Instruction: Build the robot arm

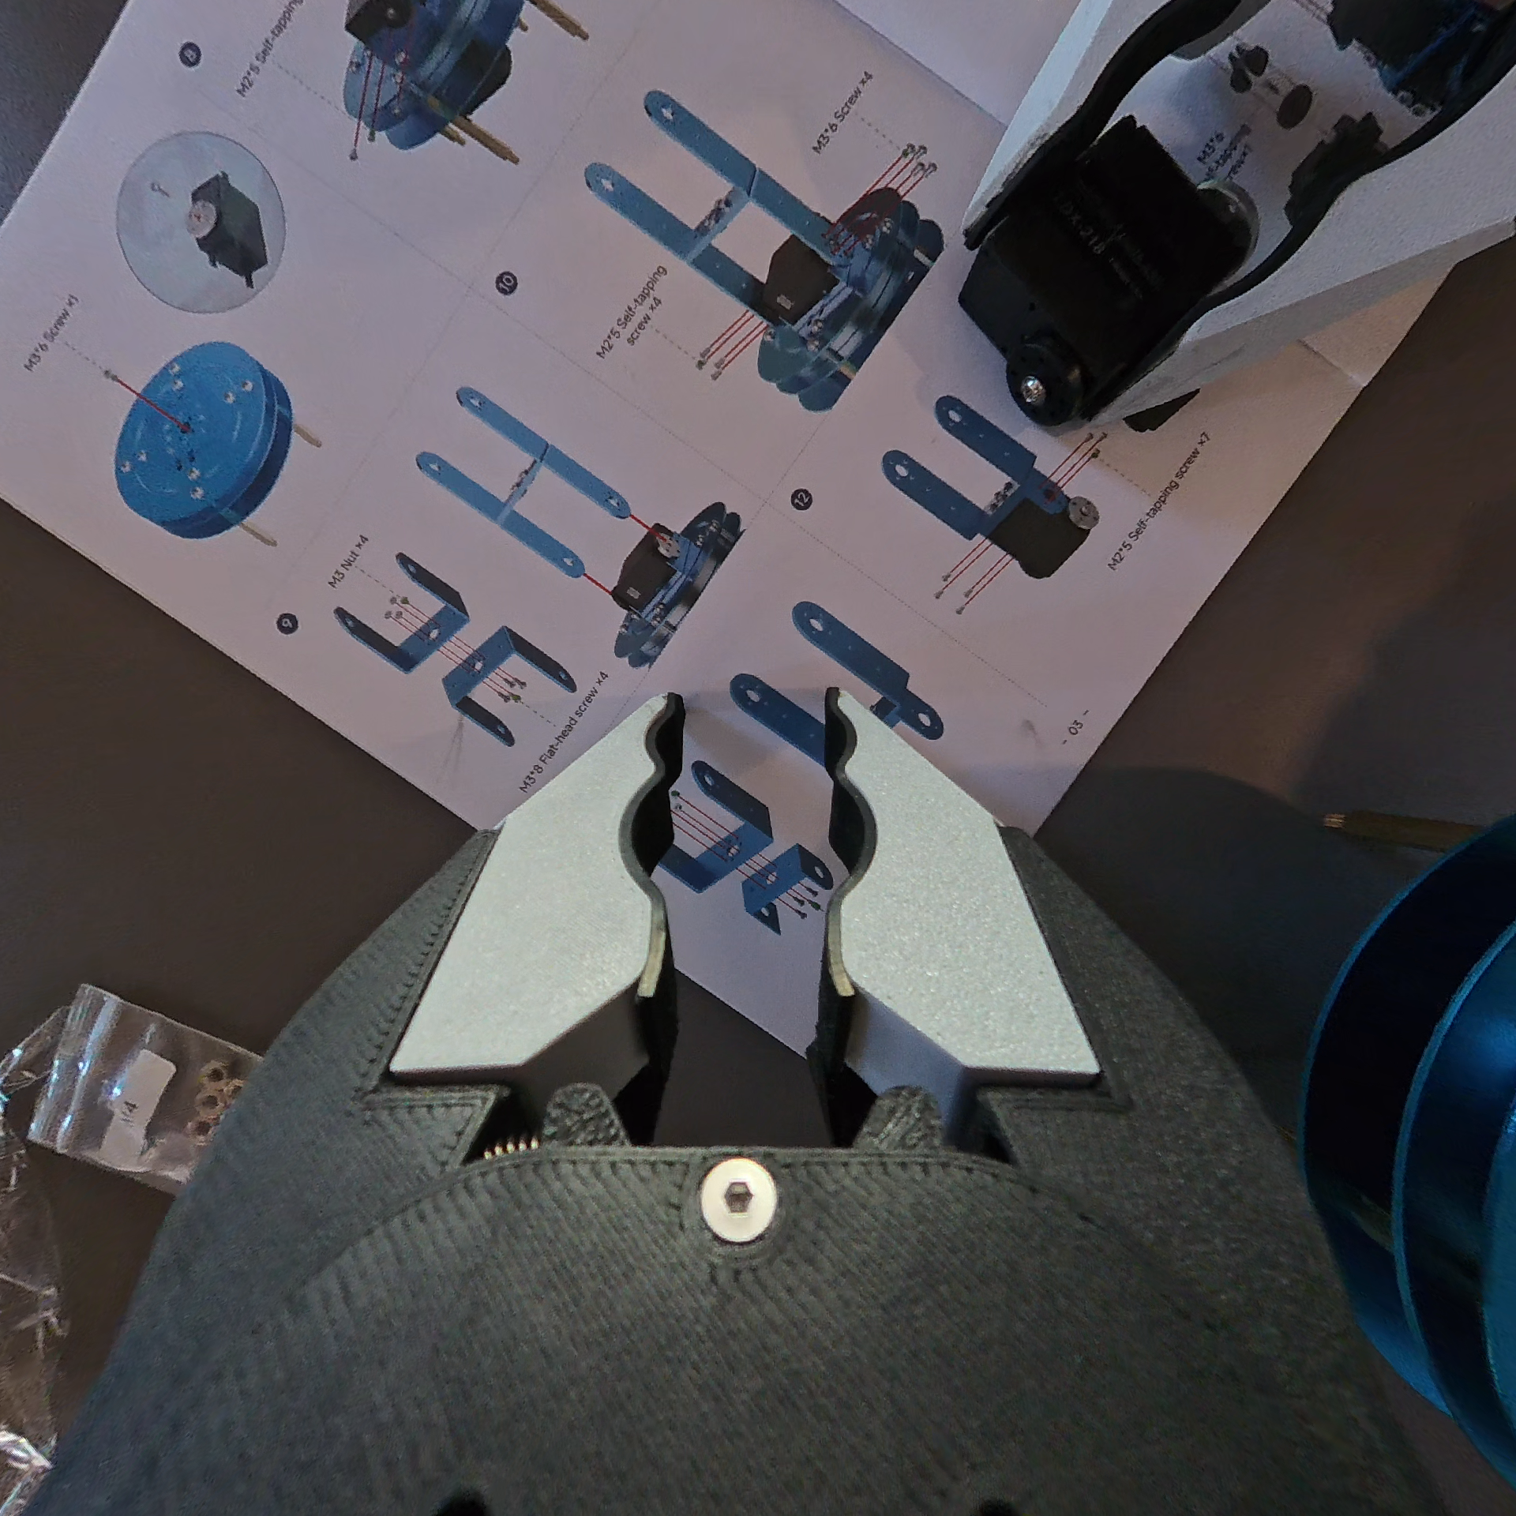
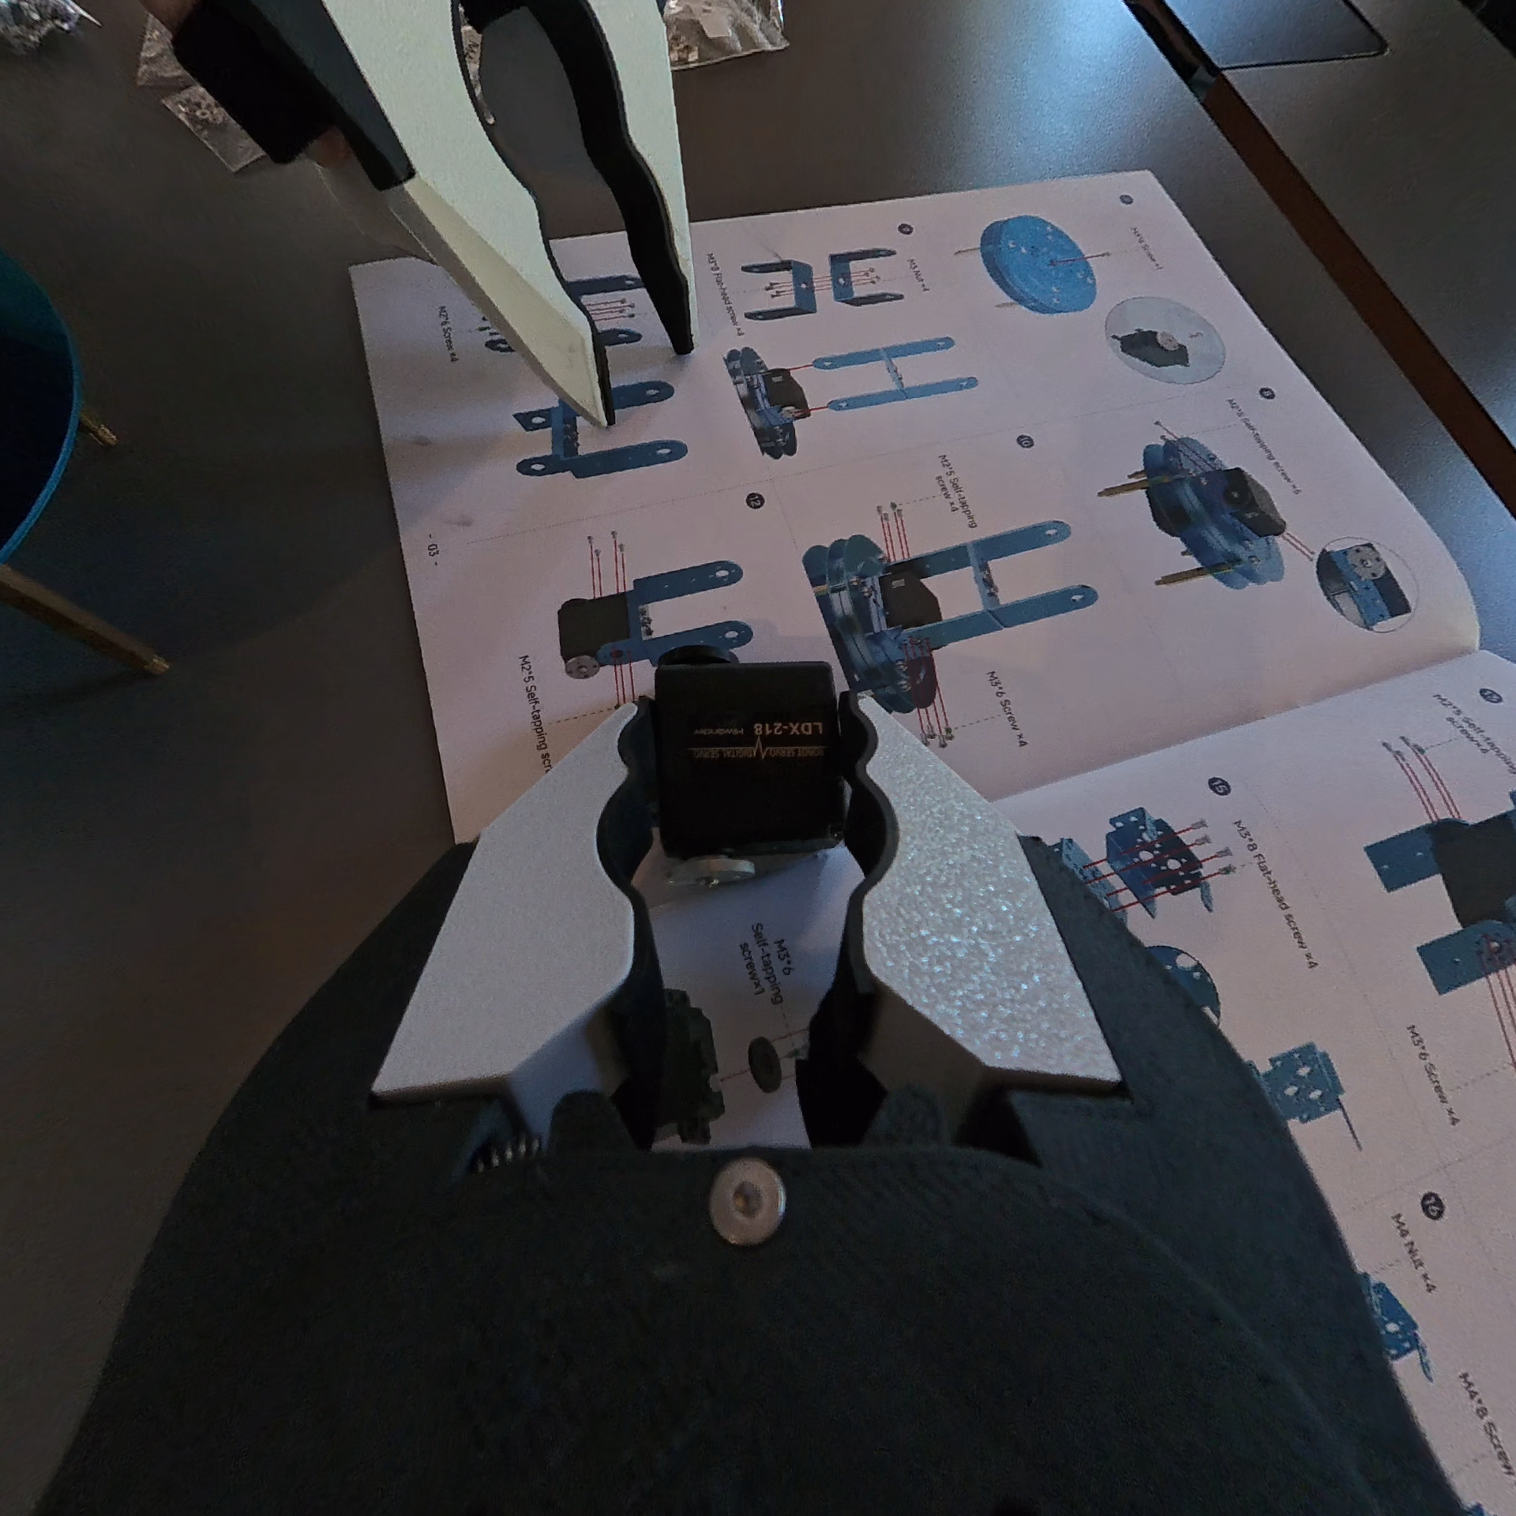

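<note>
The right gripper (image 2: 751, 722) is pinching a small black motor block (image 2: 748, 759) between its two white fingers (image 2: 927, 828), the block sitting near the fingertips with its labelled face turned up toward the camera. A round metal disc (image 2: 712, 871) is showing on the block's near side. In the left wrist view the same motor block (image 1: 1083, 262) is appearing at the upper right, clamped in the right gripper (image 1: 1099, 394), with a screw head (image 1: 1035, 387) on its lower round end, hanging just over the edge of the page.

The left gripper (image 1: 753, 710) is hovering over the lower part of an open instruction booklet (image 1: 459, 271), its fingers (image 1: 574, 828) standing spread with nothing between them; only the printed drawings are showing through the gap. From the right wrist view the left gripper (image 2: 644, 385) is pointing down at the far left part of the booklet (image 2: 1066, 394), fingertips close to the paper, though whether they are touching it cannot be told.

The booklet is lying flat on a dark table (image 1: 148, 779). A blue round part (image 1: 1427, 1091) with a brass post (image 1: 1378, 827) is sitting at the right edge of the left wrist view, just beside the left gripper. Small clear bags (image 1: 123, 1091) holding tiny hardware are lying at the lower left of that view, on the table.
</note>
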